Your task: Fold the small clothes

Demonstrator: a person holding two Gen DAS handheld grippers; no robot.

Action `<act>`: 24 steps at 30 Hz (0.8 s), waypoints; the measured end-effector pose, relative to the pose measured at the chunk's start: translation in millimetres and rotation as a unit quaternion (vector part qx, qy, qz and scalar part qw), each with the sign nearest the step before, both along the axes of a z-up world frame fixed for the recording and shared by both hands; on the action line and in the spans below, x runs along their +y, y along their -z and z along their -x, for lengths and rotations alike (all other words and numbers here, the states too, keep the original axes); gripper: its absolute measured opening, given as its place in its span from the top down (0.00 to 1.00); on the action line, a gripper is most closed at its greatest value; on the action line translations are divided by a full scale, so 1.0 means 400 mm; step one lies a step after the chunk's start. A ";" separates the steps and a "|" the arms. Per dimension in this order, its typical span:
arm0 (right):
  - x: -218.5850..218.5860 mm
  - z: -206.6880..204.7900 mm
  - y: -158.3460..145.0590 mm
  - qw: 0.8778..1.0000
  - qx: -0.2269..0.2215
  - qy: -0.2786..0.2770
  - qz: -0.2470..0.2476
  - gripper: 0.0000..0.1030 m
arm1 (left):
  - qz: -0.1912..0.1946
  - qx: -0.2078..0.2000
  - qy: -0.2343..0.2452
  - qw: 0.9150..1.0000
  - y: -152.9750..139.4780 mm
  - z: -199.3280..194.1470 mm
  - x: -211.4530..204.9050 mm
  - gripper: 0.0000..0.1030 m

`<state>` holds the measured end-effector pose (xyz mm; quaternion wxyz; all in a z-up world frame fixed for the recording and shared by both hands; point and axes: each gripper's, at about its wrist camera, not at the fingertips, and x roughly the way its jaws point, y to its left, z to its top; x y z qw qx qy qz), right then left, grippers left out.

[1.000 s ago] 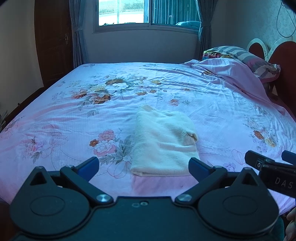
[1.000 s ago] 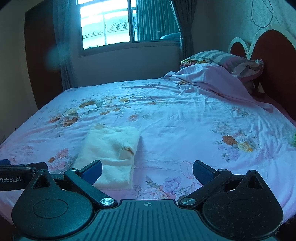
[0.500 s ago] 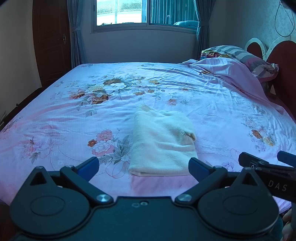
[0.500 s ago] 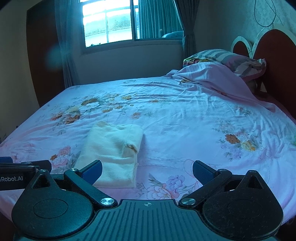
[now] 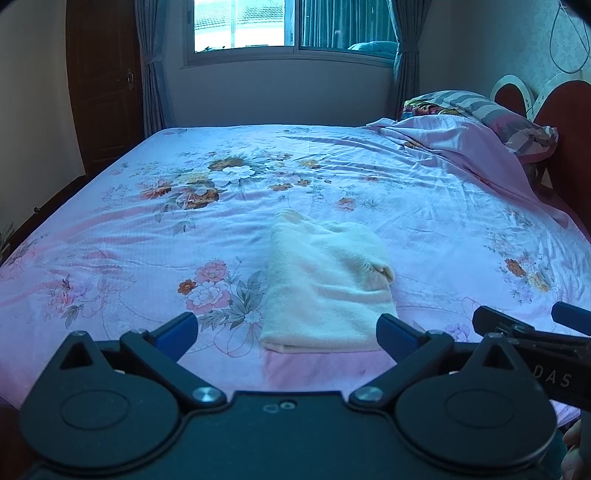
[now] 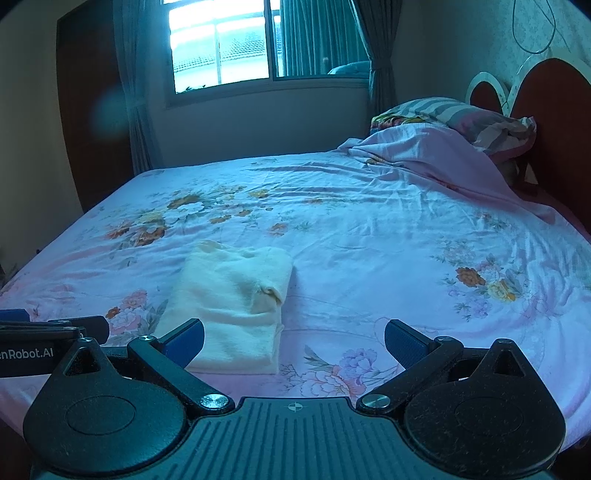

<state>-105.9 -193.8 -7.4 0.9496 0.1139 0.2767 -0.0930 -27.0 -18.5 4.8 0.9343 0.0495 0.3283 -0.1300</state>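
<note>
Folded cloth: on bedsheet, centre. Left gripper and right gripper: jaws wide apart, empty, just short of it. Pillow at 2 o'clock; window at 12.

The folded cream garment is looking like soft, fuzzy cloth; the floral bedsheet is showing smooth, thin fabric; the right gripper is appearing matt black plastic.

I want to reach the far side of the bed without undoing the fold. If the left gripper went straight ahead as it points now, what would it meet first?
Probably the folded cream cloth: it lies between the open fingers of the left gripper, right ahead on the bedsheet. Height above it is unclear.
</note>
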 end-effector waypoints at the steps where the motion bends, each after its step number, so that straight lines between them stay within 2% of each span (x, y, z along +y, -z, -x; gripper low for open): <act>1: 0.000 -0.001 0.000 1.000 0.001 0.000 0.000 0.00 | 0.000 0.000 0.001 1.000 0.000 -0.001 0.000 0.02; 24: -0.004 -0.024 0.011 1.000 0.008 0.000 -0.003 0.00 | -0.005 -0.001 0.006 1.000 0.012 -0.022 -0.016 0.02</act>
